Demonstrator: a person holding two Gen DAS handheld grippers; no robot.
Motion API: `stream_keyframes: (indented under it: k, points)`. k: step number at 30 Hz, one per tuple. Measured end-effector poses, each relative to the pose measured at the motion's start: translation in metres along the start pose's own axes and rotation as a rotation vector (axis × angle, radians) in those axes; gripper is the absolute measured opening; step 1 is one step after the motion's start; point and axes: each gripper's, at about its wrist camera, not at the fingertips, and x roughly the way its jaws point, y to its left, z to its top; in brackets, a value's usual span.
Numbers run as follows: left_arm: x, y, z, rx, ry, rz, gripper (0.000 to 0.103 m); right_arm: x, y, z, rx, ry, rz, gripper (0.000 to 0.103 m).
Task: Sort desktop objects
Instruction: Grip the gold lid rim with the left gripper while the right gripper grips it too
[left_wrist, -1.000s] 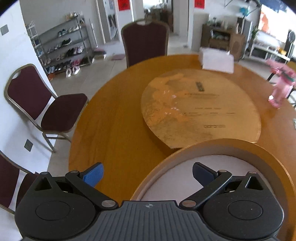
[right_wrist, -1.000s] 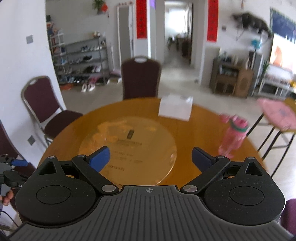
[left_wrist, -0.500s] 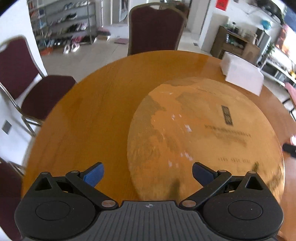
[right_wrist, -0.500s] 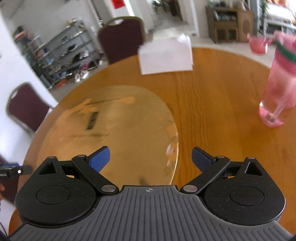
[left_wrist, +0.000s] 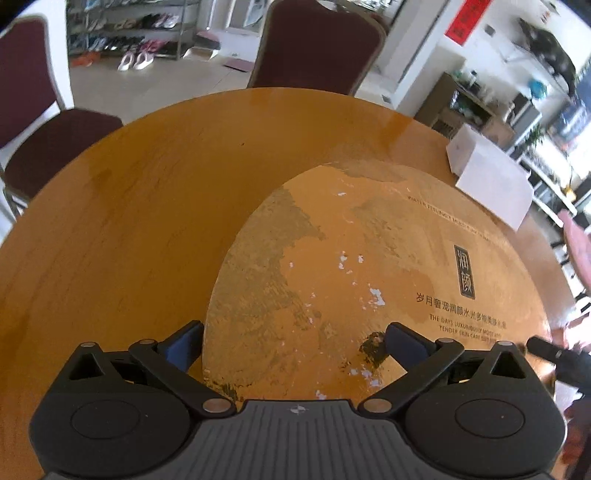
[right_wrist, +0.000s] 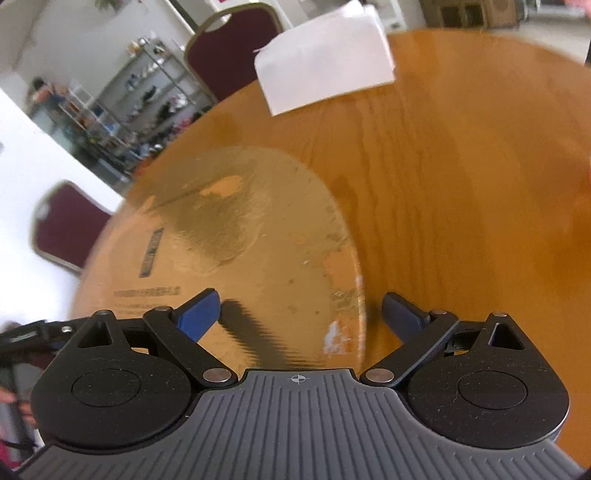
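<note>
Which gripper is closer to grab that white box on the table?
Probably the right gripper. In its view the white box lies almost straight ahead across bare table. For the left gripper the box sits far off to the side. Both are open, holding nothing.

I found the left gripper (left_wrist: 293, 347) level, jaws spread wide, holding nothing. The right gripper (right_wrist: 301, 314) was likewise spread and empty.

A turntable (left_wrist: 369, 258) lies on the round table (left_wrist: 129, 221), a box (left_wrist: 487, 181) behind it.
</note>
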Motion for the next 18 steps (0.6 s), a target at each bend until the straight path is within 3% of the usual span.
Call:
stream_keyframes:
  k: [4, 11, 15, 18]
  points:
    - [-0.008, -0.001, -0.002, 0.0, -0.016, 0.007, 0.103, 0.005, 0.006, -0.008, -0.066, -0.041, -0.009, 0.103]
    - [-0.026, -0.011, -0.003, 0.017, -0.043, 0.042, 0.101, 0.008, 0.015, -0.003, -0.036, -0.027, -0.063, 0.099]
    - [-0.038, -0.017, -0.003, 0.028, -0.064, 0.055, 0.101, -0.01, 0.018, -0.003, -0.02, -0.047, -0.051, 0.096]
    - [-0.068, -0.03, -0.004, 0.043, -0.115, 0.018, 0.101, -0.03, 0.027, 0.003, -0.026, -0.08, -0.052, 0.095]
